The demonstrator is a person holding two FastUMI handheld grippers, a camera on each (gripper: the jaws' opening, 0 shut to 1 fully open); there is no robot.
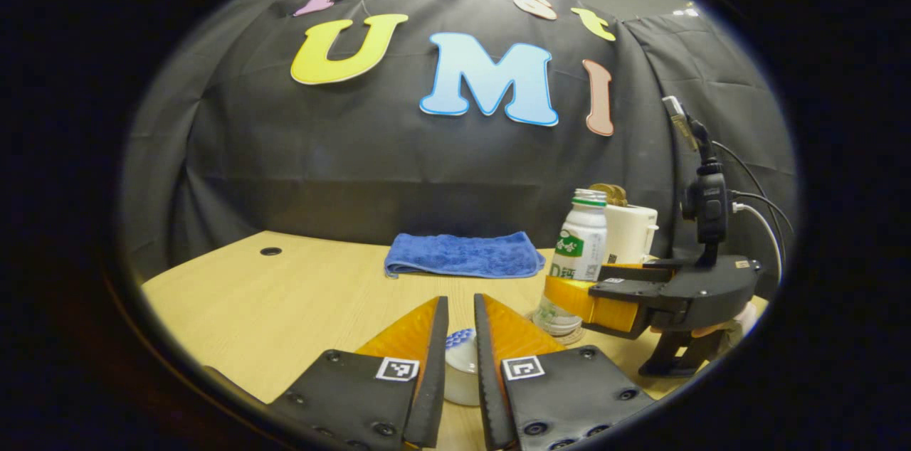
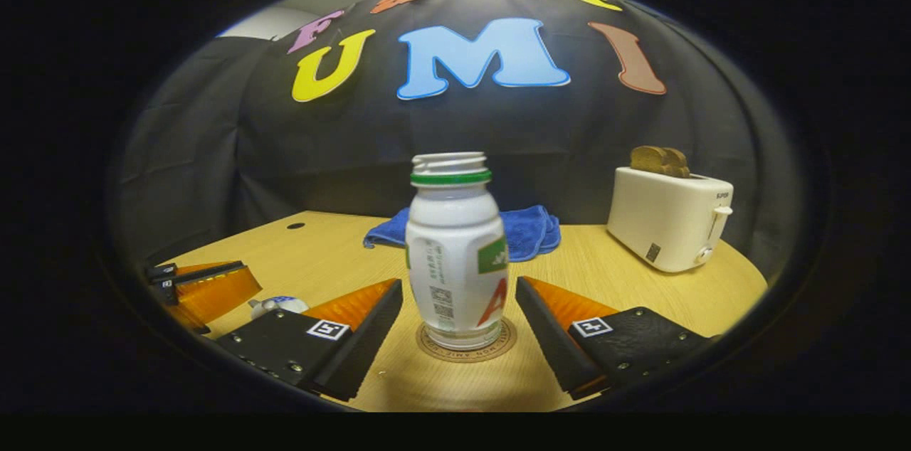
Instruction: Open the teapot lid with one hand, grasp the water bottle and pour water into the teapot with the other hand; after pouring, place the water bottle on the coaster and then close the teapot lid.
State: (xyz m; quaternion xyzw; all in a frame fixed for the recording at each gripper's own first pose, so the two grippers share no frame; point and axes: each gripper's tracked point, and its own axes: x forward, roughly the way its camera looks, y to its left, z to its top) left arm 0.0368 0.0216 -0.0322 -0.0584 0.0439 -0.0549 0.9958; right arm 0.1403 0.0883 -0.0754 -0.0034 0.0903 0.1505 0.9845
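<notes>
Lying folded at the back of the wooden table (image 2: 626,280): a blue towel (image 1: 462,255). Standing well to its right, near the table's edge: a white toaster (image 2: 669,223), holding browned toast (image 2: 660,160) in its slots.

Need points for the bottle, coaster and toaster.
bottle (image 2: 455,252), right gripper view, middle of its white body.
coaster (image 2: 504,346), right gripper view, rim right of the bottle's base.
toaster (image 2: 658,227), right gripper view, its front side.

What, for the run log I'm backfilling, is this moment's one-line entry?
water bottle: upright on coaster, uncapped | right gripper: open, flanking bottle | left gripper: narrow gap, over teapot, grip unclear
</notes>
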